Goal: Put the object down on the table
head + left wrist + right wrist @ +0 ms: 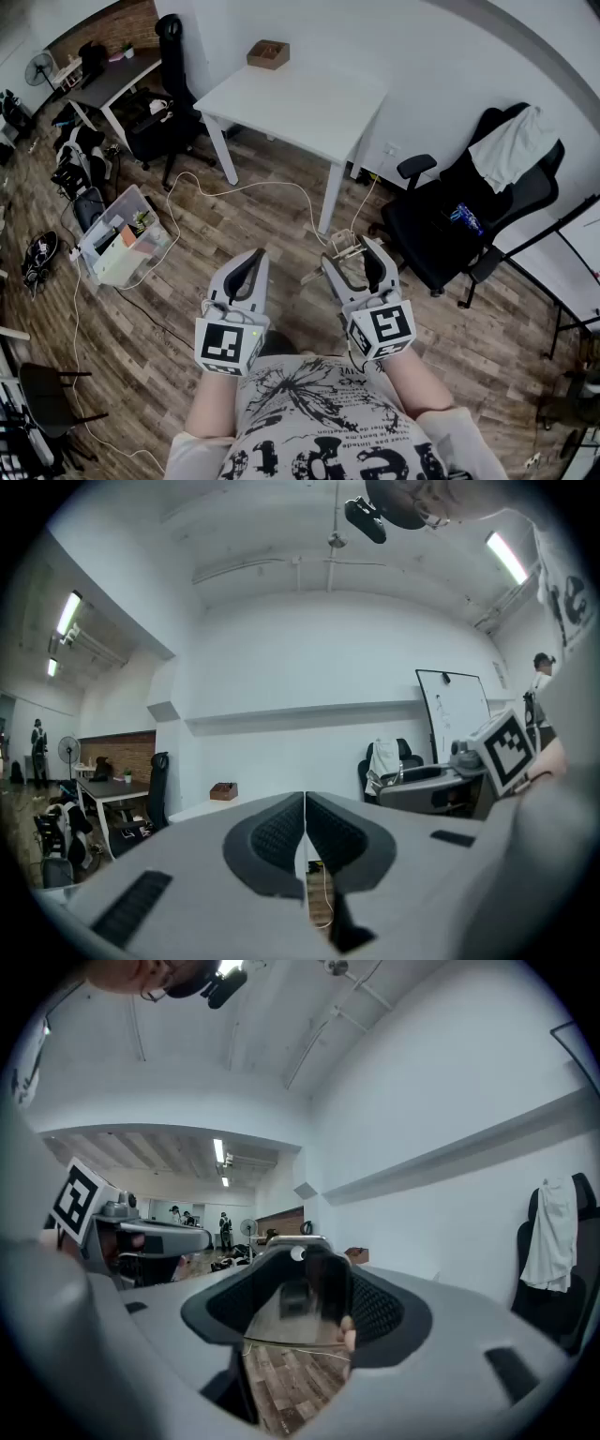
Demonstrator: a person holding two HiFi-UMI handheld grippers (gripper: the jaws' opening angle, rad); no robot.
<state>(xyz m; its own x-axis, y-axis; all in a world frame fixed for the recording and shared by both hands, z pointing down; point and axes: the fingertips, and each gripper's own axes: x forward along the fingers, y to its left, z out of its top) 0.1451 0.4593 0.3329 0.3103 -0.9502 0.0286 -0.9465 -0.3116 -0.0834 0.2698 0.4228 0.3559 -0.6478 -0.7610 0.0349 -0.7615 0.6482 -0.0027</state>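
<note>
Head view: the right claw [349,255] was closed on the object [339,247], a small, pale, partly see-through piece. It was held over the wood floor [253,216] in front of the person and well apart from the white bench [309,112]. Jaws of the left claw [258,255] were pressed together with nothing between them.

Judged: put-down not yet done. The carry to the bench, lowering and release all remained.

Right gripper view showed the object spanning the jaws, but its clear material made its shape hard to make out. A brown box [268,53] sat at the bench's far edge, contents not visible.
</note>
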